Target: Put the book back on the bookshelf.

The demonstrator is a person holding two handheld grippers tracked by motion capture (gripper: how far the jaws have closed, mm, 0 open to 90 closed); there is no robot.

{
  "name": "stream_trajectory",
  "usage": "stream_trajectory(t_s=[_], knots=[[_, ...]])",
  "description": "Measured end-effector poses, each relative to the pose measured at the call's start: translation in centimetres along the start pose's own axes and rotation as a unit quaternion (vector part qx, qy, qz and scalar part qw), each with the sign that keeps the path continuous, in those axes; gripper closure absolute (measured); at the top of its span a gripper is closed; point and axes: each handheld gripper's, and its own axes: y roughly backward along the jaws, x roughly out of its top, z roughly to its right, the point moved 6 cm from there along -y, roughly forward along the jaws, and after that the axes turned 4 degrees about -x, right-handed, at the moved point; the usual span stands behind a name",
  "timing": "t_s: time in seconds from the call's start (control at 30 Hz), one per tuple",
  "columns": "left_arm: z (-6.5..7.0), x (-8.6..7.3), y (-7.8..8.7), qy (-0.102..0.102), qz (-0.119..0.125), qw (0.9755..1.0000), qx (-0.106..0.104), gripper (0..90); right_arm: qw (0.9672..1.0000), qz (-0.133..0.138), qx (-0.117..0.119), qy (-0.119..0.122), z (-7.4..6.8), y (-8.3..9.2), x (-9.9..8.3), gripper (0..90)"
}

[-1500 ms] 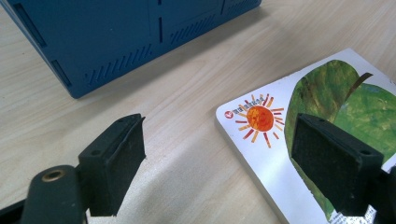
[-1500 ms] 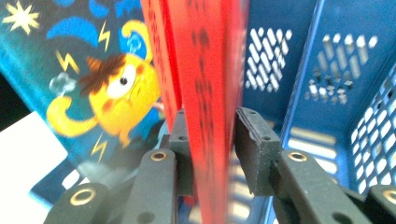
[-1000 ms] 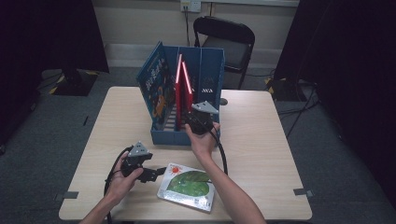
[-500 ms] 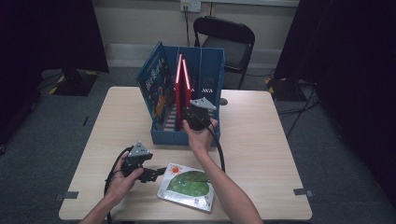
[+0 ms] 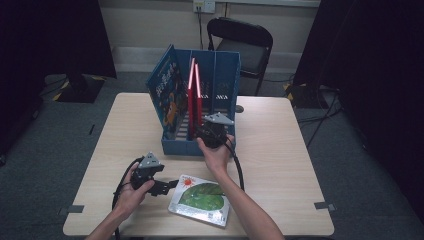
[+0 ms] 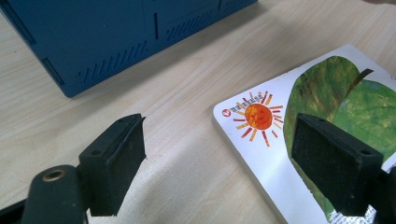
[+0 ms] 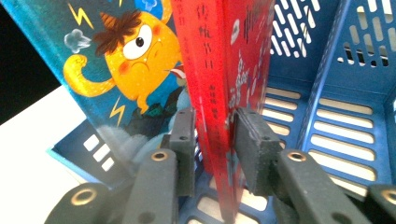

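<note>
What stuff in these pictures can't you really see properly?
- Red hardcover book: in the right gripper view, the right tongs cover its lower spine and the top edge cuts it off.
- White board book with green leaf and orange sun: in the left gripper view, a pad of the open left tongs and the frame edges hide part.
- Blue plastic file rack: label too small in the high view.

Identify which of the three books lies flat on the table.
The book with the sun and green leaf, near the left gripper. The red book and monster book stand in the blue rack.
</note>
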Motion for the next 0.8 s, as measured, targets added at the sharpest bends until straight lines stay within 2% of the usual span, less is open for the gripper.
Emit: stream_trajectory(t_s=[0.1,0.27,0.37,0.8], knots=[[-0.1,0.0,-0.1,0.002,-0.001,1.0,0.002,17.4,1.0,0.0,0.005,0.0,-0.2,0.0,0.0,74.2],[-0.1,0.0,0.1,0.002,0.001,1.0,0.002,17.4,0.9999,-0.004,0.005,0.015,-0.8,-0.8,0.5,73.9],[-0.2,-0.1,0.2,0.003,0.001,1.0,0.003,17.4,0.9998,-0.005,0.006,0.016,-1.1,-1.1,0.7,73.8],[-0.2,-0.1,0.2,0.003,0.001,1.0,0.003,17.5,0.9994,-0.01,0.009,0.031,-0.3,-2.3,1.5,74.1]])
